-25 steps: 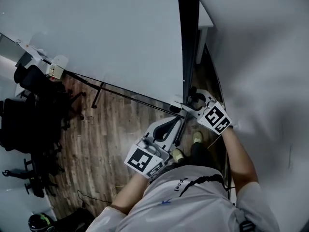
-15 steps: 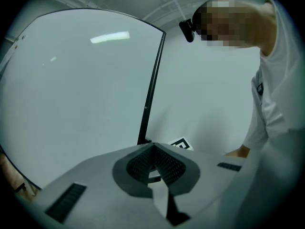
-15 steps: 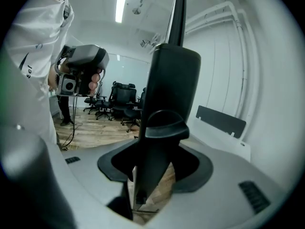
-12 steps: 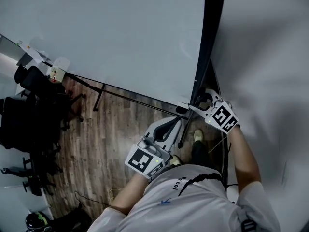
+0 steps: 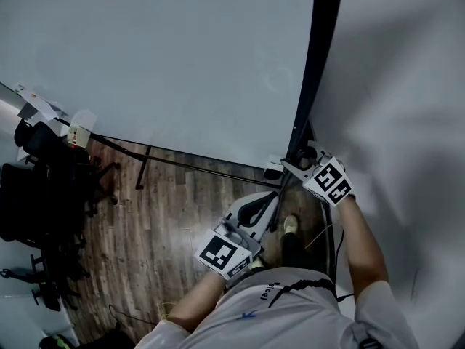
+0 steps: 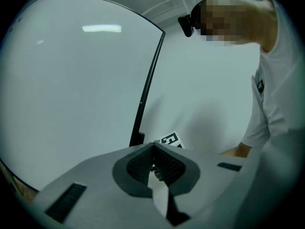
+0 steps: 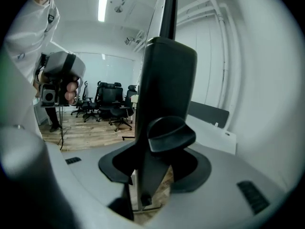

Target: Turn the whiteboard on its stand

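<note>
Wood-plank floor (image 5: 171, 217): black office chairs (image 5: 43, 187) left, whiteboard stand leg (image 5: 143, 167) nearby.

Our head camera looks steeply down from high up on the whiteboard (image 5: 182, 64) and floor (image 5: 167, 202). The camera on our left gripper (image 6: 153, 144) looks level along the board's white face, and the one on our right gripper (image 7: 155, 149) sits very close to its black edge (image 7: 167, 70). All three see that edge.

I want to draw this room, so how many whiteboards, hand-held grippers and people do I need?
whiteboard: 1
hand-held grippers: 2, the left hand-held gripper and the right hand-held gripper, whose jaws have just been closing with the whiteboard's black edge between them
person: 1
Total: 4
</note>
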Demonstrator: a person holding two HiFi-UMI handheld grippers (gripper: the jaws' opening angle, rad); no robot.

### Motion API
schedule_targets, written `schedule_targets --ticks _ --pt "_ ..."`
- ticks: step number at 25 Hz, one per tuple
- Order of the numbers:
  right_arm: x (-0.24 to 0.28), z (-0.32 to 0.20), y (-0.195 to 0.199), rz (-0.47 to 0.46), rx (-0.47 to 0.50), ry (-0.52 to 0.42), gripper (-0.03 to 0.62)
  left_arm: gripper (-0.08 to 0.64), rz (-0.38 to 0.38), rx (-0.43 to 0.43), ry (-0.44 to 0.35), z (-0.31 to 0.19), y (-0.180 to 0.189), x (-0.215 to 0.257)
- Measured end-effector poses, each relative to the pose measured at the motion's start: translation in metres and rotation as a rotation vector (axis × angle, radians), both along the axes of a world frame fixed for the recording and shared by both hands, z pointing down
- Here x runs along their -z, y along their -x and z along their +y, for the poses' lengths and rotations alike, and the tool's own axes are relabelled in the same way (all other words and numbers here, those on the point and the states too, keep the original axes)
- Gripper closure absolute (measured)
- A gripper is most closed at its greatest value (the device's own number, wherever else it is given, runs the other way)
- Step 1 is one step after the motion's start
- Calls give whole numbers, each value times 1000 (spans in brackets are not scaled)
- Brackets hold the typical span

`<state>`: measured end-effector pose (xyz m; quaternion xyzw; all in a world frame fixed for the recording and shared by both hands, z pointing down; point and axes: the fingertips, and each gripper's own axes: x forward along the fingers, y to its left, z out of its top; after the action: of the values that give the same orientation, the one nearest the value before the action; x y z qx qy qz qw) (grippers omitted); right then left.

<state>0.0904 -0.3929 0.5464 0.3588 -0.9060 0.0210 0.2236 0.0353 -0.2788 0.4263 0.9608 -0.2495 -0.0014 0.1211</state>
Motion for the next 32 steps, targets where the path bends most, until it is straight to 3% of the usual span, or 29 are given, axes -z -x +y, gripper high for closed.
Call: schedule_targets --ticks 20,32 --pt "21 -114 -73 9 36 20 405 560 -17 67 21 -77 -70 2" --pt "17 -121 -76 -33 63 -12 403 560 -18 112 27 -99 -100 -1"
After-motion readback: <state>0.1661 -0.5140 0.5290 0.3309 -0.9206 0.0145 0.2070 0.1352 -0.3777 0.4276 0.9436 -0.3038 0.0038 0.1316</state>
